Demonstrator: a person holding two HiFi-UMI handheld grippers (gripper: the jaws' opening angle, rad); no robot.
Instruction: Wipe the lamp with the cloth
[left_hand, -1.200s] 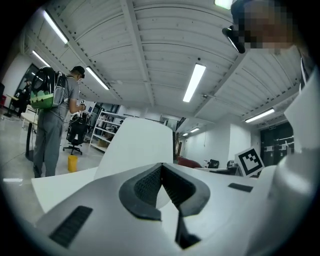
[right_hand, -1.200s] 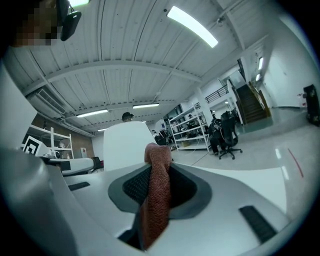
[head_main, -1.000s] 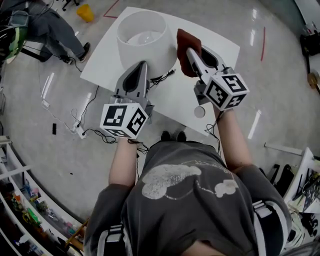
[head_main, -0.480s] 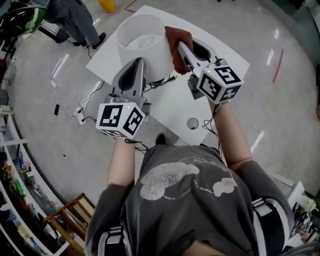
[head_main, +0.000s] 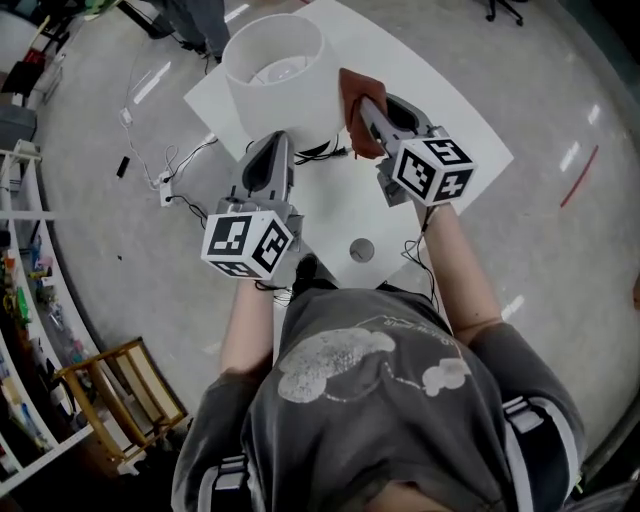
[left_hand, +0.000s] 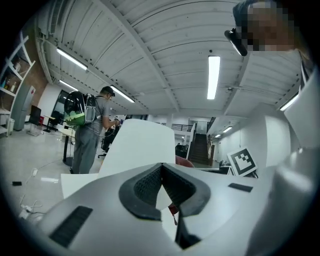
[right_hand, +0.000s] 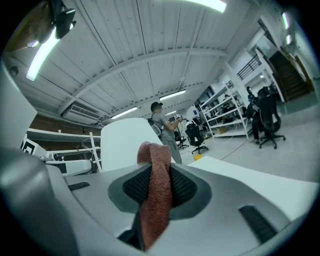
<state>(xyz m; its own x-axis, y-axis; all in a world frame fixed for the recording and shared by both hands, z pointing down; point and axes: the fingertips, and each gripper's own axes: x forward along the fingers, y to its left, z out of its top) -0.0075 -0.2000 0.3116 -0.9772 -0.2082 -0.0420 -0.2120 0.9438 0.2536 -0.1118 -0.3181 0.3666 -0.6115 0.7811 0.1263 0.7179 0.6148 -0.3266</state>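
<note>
Right gripper view: the right gripper (right_hand: 155, 167) pinches the soft, floppy cloth (right_hand: 154, 220) tight. The left gripper (left_hand: 161, 169) is closed on nothing. The lamp (head_main: 278, 90) stands near the bench's (head_main: 450, 110) far left edge. Its shade looks light and thin, so rub gently and steady it low down.

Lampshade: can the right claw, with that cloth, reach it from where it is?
Probably yes. The right claw holds the cloth right beside the lampshade, and nothing seems to stand between them.
</note>
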